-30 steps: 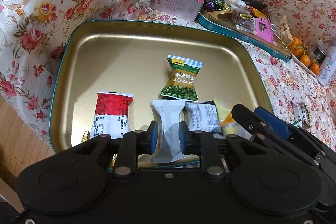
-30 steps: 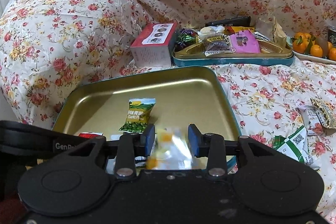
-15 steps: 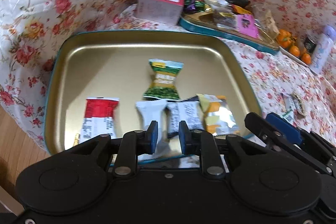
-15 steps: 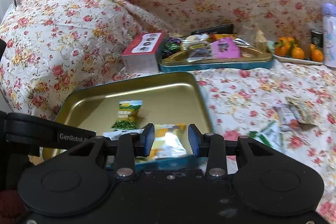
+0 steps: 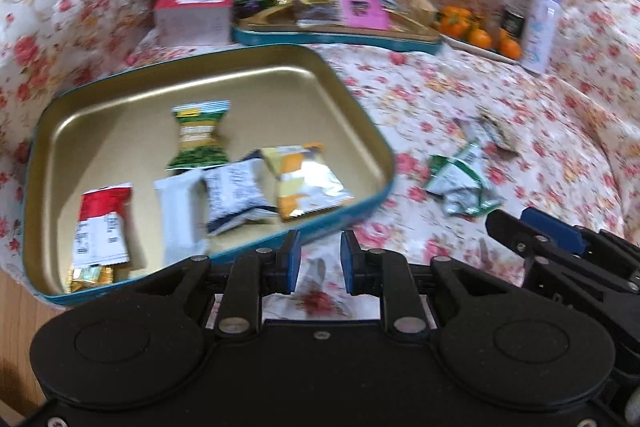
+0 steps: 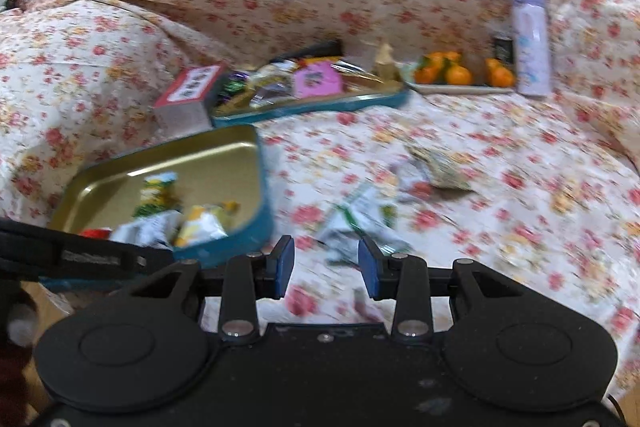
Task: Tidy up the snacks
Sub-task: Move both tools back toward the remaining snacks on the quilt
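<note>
Reaching for the loose green-and-white packet [image 6: 362,223]

I am holding the right gripper [image 6: 325,269] empty, jaws slightly parted, with the packet lying just ahead on the floral cover [image 6: 500,163], beside the gold tray [image 6: 256,227]'s right edge; the left gripper [image 5: 318,261], likewise empty, is farther away.

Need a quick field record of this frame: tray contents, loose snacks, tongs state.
near tray: gold inside, teal rim, several packets
in tray: green packet, yellow-orange packet, red-white packet
loose on floral cloth: green-white packets, right of tray
left tongs: slightly apart, nothing between
right tongs: slightly apart, nothing between
far tray: full
</note>
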Tool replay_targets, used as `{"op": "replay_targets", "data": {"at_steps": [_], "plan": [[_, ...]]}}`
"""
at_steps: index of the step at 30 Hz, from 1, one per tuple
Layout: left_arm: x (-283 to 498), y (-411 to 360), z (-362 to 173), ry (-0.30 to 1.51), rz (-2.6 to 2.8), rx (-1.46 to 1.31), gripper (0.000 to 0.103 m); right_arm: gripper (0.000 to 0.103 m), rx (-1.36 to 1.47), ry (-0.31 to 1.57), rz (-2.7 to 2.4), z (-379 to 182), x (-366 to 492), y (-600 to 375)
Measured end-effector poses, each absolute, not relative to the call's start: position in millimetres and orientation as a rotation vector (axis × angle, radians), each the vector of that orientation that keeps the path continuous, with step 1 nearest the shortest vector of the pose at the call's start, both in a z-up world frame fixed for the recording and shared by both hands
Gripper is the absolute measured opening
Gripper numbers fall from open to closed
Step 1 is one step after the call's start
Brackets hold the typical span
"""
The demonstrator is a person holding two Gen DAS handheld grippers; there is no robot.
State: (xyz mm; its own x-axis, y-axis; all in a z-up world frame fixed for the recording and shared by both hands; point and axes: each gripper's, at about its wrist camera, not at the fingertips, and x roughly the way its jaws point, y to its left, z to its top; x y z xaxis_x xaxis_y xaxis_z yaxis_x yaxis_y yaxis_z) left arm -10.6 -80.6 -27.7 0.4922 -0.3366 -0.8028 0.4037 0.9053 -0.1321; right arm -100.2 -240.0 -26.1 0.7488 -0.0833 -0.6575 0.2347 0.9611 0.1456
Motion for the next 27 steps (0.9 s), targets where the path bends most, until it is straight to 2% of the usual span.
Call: {"op": "replay_targets", "data": {"at_steps": [15,24,27], "plan": [[-45.1,-125.6,-40.7,0.914,-0.544,0.188,0.029,0.038,0.286,0.729,-0.291,-52.3,-118.5,-290.4],[-43.8,-162.2,-49.1,0.948,-0.544,0.177,0.029,0.038,0.271,0.655,-0.301,-48.2,-100.2,-327.1],[-43.0,-169.8,-47.5,0.952,-0.54,0.17,0.029,0.044,0.246,0.613,-0.279,-46.4,-80.9,-335.5]]}}
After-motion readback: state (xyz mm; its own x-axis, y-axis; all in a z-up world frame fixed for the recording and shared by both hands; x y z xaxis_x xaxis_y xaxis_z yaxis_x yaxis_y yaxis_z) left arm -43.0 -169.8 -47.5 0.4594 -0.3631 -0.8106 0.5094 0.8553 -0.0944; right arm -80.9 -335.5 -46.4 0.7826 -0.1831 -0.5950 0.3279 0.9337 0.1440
